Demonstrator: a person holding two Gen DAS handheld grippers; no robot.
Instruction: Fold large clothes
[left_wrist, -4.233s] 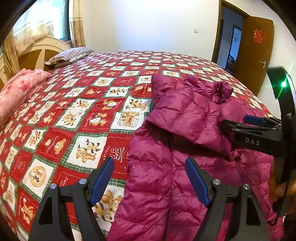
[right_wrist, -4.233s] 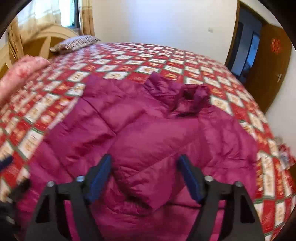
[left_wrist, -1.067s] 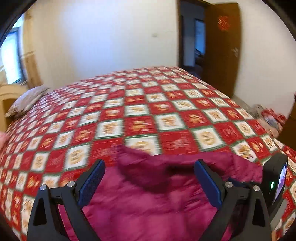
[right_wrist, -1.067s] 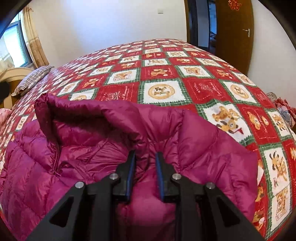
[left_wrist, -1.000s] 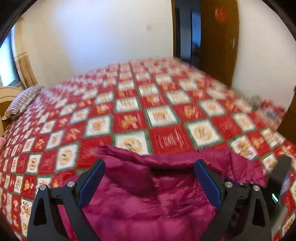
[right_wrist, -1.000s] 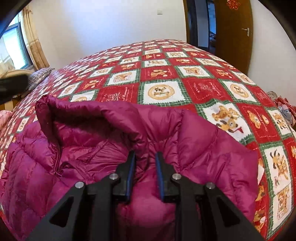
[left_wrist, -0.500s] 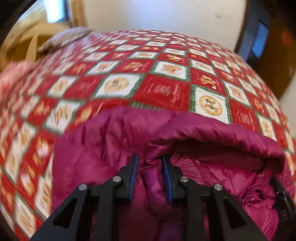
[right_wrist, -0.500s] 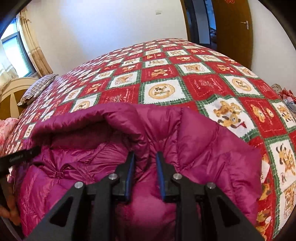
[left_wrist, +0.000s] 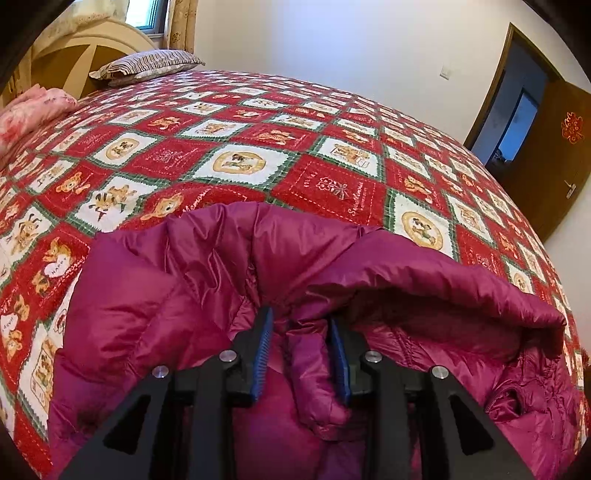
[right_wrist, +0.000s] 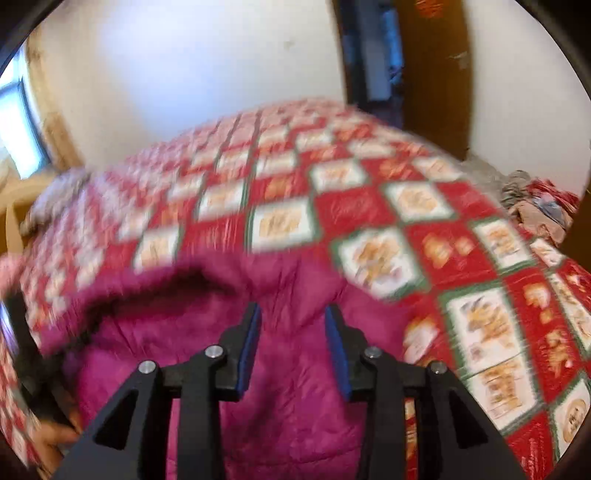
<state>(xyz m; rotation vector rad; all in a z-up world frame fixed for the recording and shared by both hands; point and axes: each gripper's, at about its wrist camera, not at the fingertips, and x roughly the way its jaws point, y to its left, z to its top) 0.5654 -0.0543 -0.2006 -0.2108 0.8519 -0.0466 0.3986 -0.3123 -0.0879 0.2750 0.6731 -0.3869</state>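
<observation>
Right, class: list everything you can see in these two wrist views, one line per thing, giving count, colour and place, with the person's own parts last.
Puffer jacket: one, magenta, lying on the bedspread at the near edge.
Bedspread: one, red and white checks with green borders, covering the bed.
Pillow: one, striped grey, at the far left by the headboard.
Quilt: one, pink floral, at the left edge of the bed.
Door: one, brown, open, at right.
Left gripper: one, black with blue pads, pinching jacket fabric.
Right gripper: one, black with blue pads, jaws parted over the jacket, view blurred.
</observation>
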